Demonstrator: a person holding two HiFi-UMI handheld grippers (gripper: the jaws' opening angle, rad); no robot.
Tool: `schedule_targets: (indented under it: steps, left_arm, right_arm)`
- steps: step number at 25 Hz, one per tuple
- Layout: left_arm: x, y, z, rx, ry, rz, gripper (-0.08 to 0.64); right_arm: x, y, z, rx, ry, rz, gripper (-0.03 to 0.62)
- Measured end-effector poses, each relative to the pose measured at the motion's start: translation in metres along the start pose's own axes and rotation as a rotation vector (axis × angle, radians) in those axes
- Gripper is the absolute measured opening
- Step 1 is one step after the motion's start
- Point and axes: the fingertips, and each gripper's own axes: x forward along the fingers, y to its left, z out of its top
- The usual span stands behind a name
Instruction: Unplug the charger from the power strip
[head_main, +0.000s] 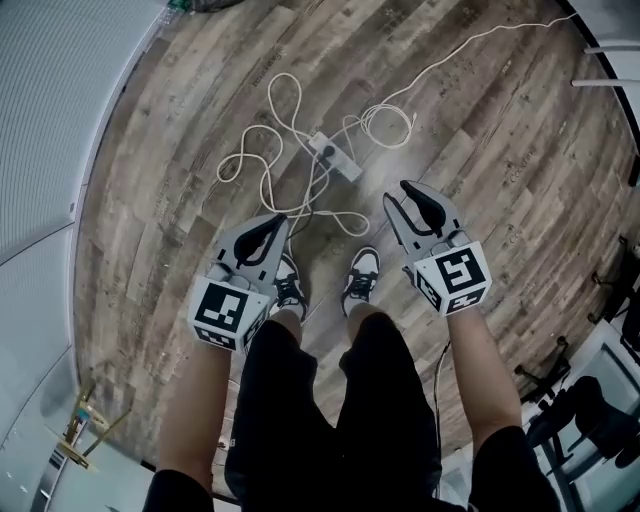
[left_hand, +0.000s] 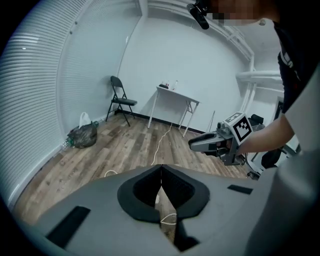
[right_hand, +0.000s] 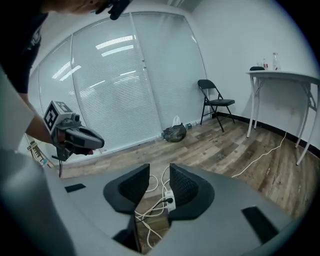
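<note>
A white power strip (head_main: 336, 157) lies on the wooden floor ahead of the person's feet, amid loops of white cable (head_main: 262, 170). A dark charger plug (head_main: 325, 152) sits in it. In the right gripper view the power strip (right_hand: 169, 196) and its black plug (right_hand: 171, 200) show through the gap between the jaws, lower down and apart from them. My right gripper (head_main: 407, 191) is open with nothing between its jaws. My left gripper (head_main: 279, 220) is shut and empty, held above the floor to the left of the strip.
The person's two shoes (head_main: 360, 276) stand just behind the cables. A long white cord (head_main: 470, 45) runs off to the far right. A folding chair (left_hand: 120, 102), a white table (left_hand: 175, 93) and a dark bag (left_hand: 83, 135) stand by the far walls.
</note>
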Motion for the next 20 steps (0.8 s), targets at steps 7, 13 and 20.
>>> schedule_targets:
  steps: [7,13,20]
  left_arm:
    - [0.116,0.056,-0.129,-0.02,0.044,-0.031,0.023]
    - [0.217,0.084,-0.214,0.034,0.072,-0.09,0.023]
    - [0.325,0.112,-0.275,0.12,0.1,-0.164,0.023]
  right_arm:
    - [0.113,-0.021,-0.153,0.009,0.078,0.022,0.165]
    - [0.189,-0.044,-0.27,-0.069,0.156,0.027,0.181]
    - [0.261,-0.057,-0.36,-0.202,0.187,0.049,0.18]
